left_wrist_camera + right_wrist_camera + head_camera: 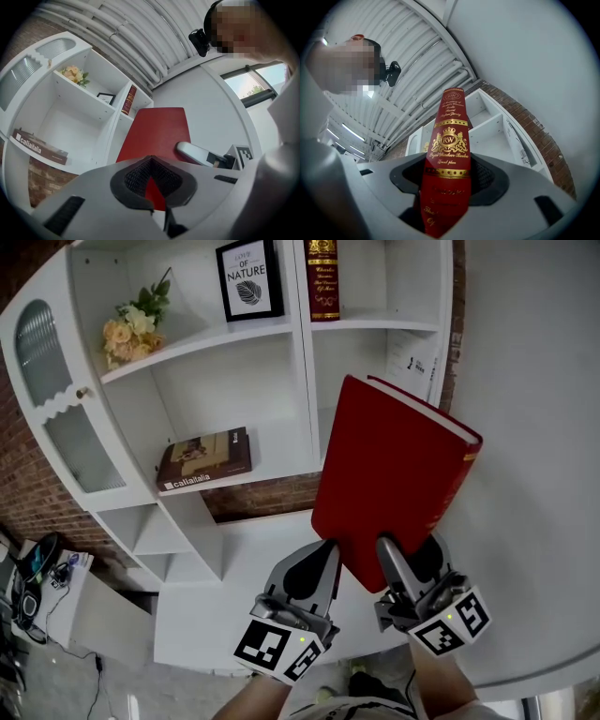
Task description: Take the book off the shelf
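A red hardback book (pixel 394 474) is held up in front of the white shelf unit (pixel 253 334), clear of its boards. My right gripper (pixel 394 557) is shut on the book's lower edge. The gold-lettered spine (pixel 449 154) stands upright between the right gripper's (pixel 445 187) pads. My left gripper (pixel 323 554) sits close at the book's lower left corner. Its jaws look shut, with only a red sliver showing in the narrow gap of the left gripper (pixel 151 180). In the left gripper view the red cover (pixel 157 133) shows with a right finger (pixel 197 152) lying on it.
On the shelves are a brown book (pixel 204 460) lying flat, a dark red book (pixel 322 277) standing upright, a framed print (pixel 249 279) and a bunch of flowers (pixel 131 329). A plain white wall (pixel 544 381) is at the right. Cables and gear (pixel 37 577) lie low at the left.
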